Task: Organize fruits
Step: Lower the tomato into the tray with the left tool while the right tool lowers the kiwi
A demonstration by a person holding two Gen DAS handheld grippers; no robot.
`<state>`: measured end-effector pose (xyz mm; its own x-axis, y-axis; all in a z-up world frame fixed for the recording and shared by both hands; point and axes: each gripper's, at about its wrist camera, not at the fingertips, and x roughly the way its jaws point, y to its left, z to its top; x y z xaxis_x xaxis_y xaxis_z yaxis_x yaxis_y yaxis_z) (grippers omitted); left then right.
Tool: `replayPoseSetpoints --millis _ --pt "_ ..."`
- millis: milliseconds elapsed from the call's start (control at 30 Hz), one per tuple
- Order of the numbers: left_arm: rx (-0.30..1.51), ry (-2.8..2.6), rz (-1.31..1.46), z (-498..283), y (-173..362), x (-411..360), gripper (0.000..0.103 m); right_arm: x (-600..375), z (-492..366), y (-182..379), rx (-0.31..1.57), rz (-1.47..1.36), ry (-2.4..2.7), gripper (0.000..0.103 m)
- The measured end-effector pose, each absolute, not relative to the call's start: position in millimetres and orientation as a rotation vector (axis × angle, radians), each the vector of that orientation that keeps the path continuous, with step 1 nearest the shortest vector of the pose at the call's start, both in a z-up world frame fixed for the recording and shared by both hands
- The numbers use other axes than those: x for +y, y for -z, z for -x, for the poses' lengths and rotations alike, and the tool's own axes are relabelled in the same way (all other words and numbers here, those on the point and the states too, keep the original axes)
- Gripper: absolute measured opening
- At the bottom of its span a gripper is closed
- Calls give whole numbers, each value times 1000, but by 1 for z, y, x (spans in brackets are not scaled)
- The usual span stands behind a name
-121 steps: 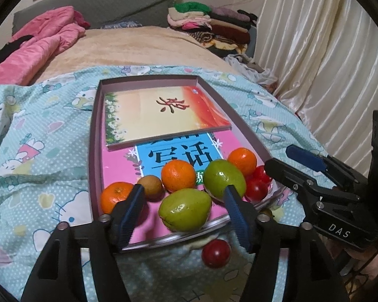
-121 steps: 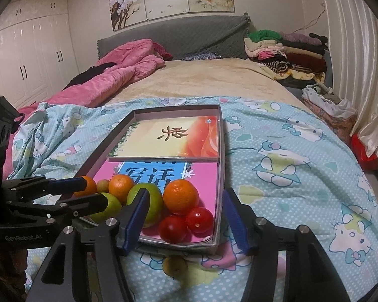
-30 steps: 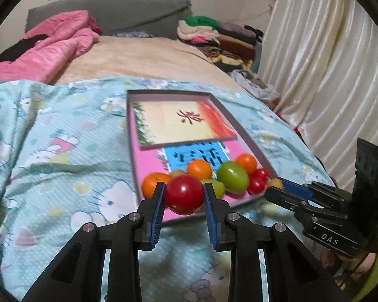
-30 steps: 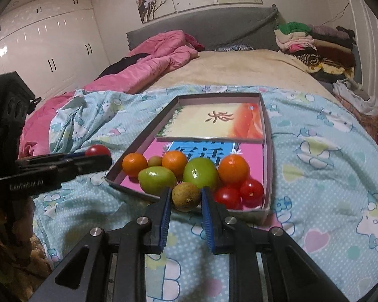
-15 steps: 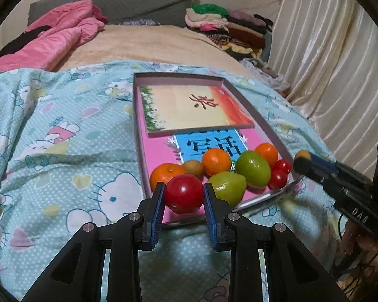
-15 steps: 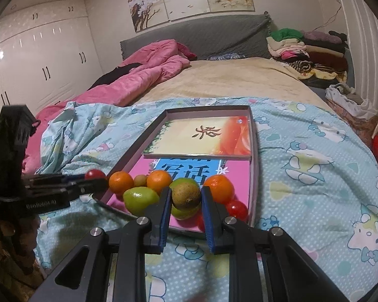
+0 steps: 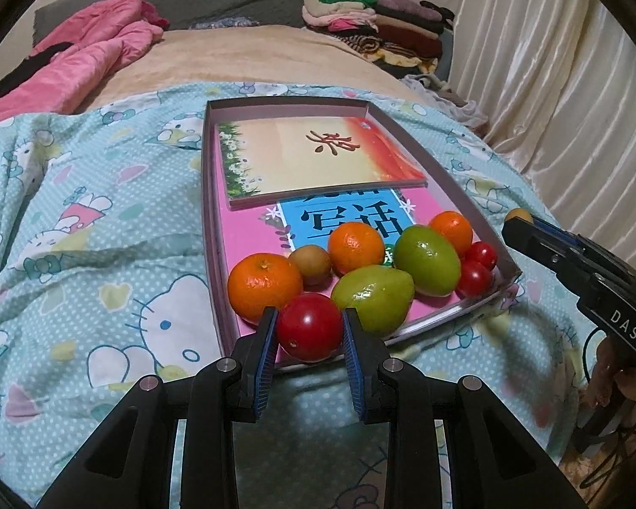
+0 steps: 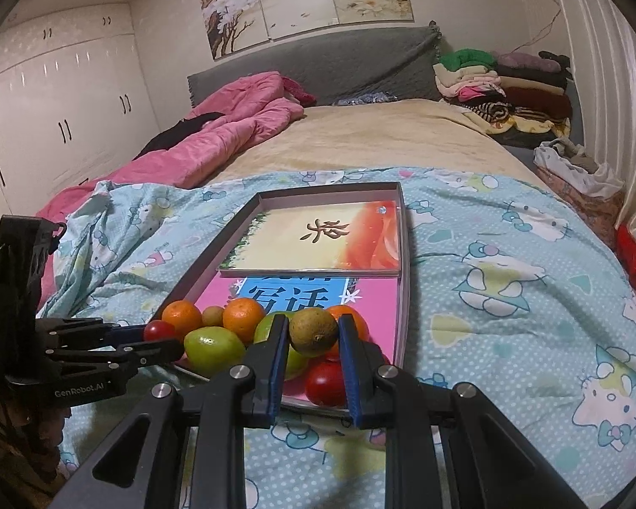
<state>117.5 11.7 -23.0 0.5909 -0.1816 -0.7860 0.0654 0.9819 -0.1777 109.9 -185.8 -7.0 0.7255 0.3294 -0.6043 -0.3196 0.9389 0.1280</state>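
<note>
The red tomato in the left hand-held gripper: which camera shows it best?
Left wrist view: the red tomato sits large and unobstructed between the pads. The right wrist view shows it only small, partly hidden behind the left hand-held gripper.

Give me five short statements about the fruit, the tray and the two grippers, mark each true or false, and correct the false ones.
1. The left gripper has its jaws closed on a red tomato. True.
2. The right gripper is empty. False: it holds a brownish-green round fruit.
3. Two green fruits lie in the tray. True.
4. The oranges lie on the blanket outside the tray. False: all three sit inside the tray, at its near end.
5. A booklet with a red-orange cover fills the far half of the tray. True.
</note>
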Motion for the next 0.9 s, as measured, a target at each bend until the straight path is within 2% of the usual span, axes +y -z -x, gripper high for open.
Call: replayPoseSetpoints --millis 900 --pt "930 143 131 -118 23 11 30 -169 -119 23 718 67 -345 24"
